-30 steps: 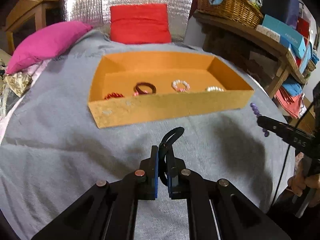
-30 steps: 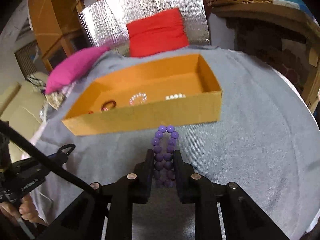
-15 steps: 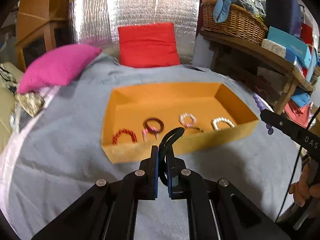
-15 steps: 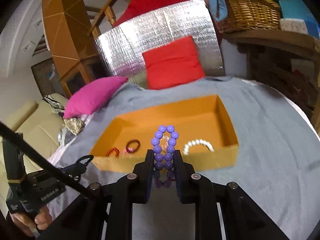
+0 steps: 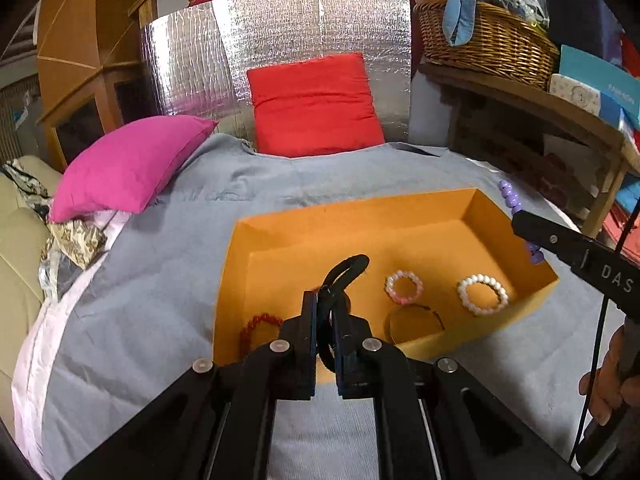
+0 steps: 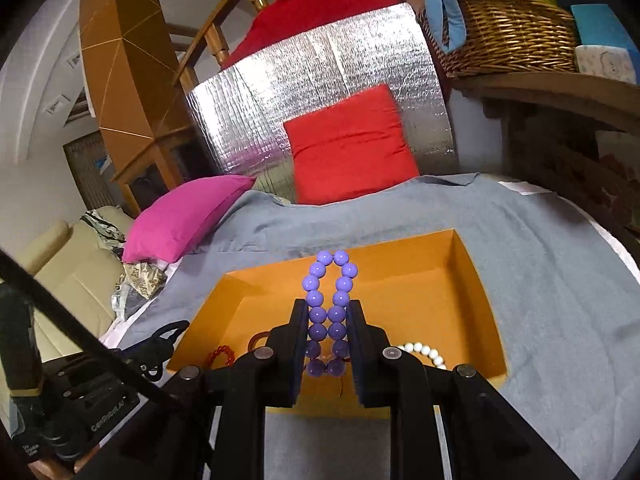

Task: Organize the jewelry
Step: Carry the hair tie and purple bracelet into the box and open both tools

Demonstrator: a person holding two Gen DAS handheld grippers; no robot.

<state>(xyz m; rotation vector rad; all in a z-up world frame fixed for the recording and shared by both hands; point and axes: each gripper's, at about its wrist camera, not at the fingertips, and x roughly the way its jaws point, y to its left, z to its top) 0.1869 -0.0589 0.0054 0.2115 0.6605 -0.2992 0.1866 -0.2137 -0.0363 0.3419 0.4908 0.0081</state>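
An orange cardboard tray (image 5: 232, 264) (image 6: 486, 300) lies on the grey cloth. In it lie a red bead bracelet (image 5: 260, 322), a pink-and-white bead bracelet (image 5: 404, 287), a white pearl bracelet (image 5: 482, 294) (image 6: 426, 354) and a thin brown bangle (image 5: 414, 318). My left gripper (image 5: 326, 308) is shut on a black band (image 5: 348, 270), raised over the tray's near wall. My right gripper (image 6: 329, 314) is shut on a purple bead bracelet (image 6: 329, 280), also raised over the tray's near edge. Its finger and beads (image 5: 510, 196) show at the right of the left wrist view.
A magenta pillow (image 5: 128, 164) and a red cushion (image 5: 316, 104) lie beyond the tray, against a silver foil panel (image 5: 280, 48). A wooden shelf with a wicker basket (image 5: 488, 40) stands at right. A cream sofa (image 6: 72, 280) is at left. A person's hand (image 5: 608, 380) grips the right tool.
Both grippers have risen and moved toward the tray, each still gripping its piece. The tray now sits lower in both views, with its inside showing from above.
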